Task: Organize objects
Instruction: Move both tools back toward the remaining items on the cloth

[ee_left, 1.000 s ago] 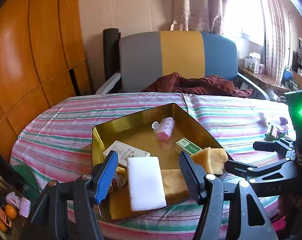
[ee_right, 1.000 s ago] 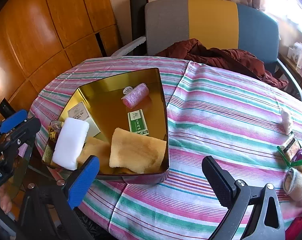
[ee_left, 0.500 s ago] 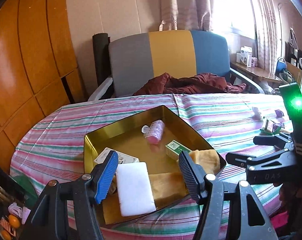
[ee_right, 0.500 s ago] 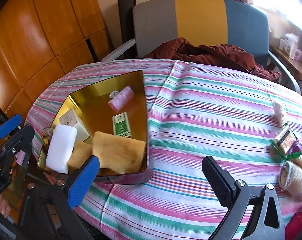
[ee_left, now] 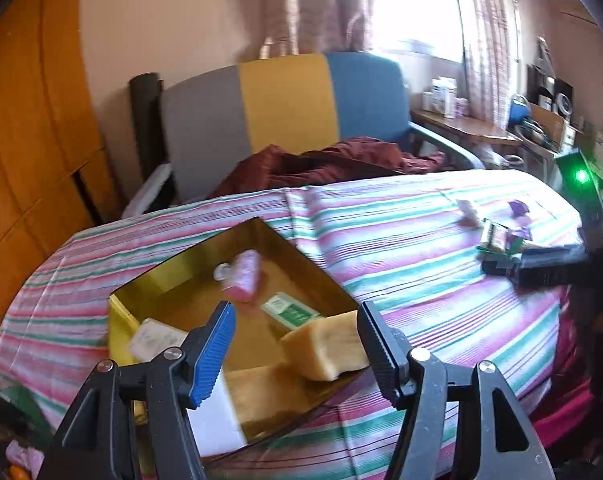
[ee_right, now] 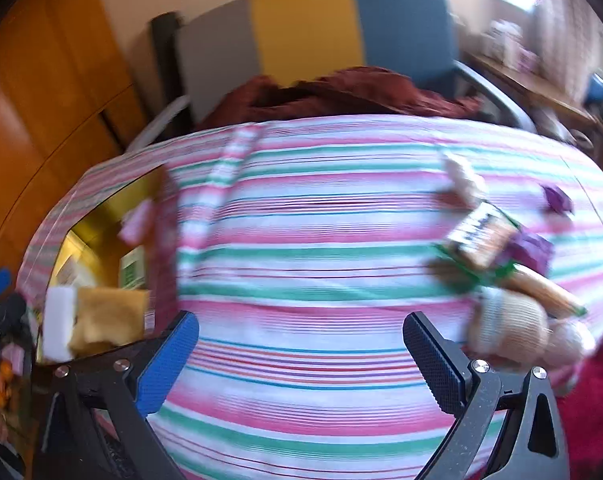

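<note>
One gold tin (ee_left: 149,284) sits lower left in the left view, holding a pink roll (ee_left: 243,276), green box (ee_left: 291,312), white block (ee_left: 215,420) and two yellow sponges (ee_left: 325,346). Loose bits (ee_right: 485,240) pile at right on the striped cloth (ee_right: 321,220). Left gripper (ee_left: 295,346) and right gripper (ee_right: 301,364) are both spread, empty.
</note>
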Demonstrator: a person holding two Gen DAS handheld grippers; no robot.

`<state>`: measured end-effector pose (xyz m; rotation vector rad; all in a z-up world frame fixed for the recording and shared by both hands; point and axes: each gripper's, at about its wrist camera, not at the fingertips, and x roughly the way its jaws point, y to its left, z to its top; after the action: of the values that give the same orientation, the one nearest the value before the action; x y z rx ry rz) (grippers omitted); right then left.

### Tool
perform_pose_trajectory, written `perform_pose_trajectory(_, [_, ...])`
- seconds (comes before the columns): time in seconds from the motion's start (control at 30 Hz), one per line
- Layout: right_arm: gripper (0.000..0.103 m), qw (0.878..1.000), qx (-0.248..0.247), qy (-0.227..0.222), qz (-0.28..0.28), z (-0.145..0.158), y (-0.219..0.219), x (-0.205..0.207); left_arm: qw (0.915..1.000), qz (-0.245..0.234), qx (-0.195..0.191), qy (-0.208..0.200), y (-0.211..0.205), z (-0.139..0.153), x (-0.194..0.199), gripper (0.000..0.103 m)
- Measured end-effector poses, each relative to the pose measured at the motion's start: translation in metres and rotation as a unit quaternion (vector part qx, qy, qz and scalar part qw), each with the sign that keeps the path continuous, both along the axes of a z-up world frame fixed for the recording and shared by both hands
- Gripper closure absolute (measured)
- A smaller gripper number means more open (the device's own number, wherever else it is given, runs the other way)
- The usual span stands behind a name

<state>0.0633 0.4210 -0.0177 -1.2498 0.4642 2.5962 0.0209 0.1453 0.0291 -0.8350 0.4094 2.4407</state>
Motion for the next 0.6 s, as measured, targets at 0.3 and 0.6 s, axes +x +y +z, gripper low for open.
perform_pose_trajectory(0.3, [0.000, 0.985, 0.002, 0.002, -0.174, 0.020, 0.130, 0.049, 0.9966, -0.076, -0.009, -0.032, 0.060, -0.009, 0.004, 0.039])
perform_pose_trajectory(0.6, [0.000, 0.948, -0.095, 0.022, -0.302, -0.010, 0.207, 0.087, 0.9839, -0.149, -0.013, -0.098, 0.131, -0.029, 0.008, 0.039])
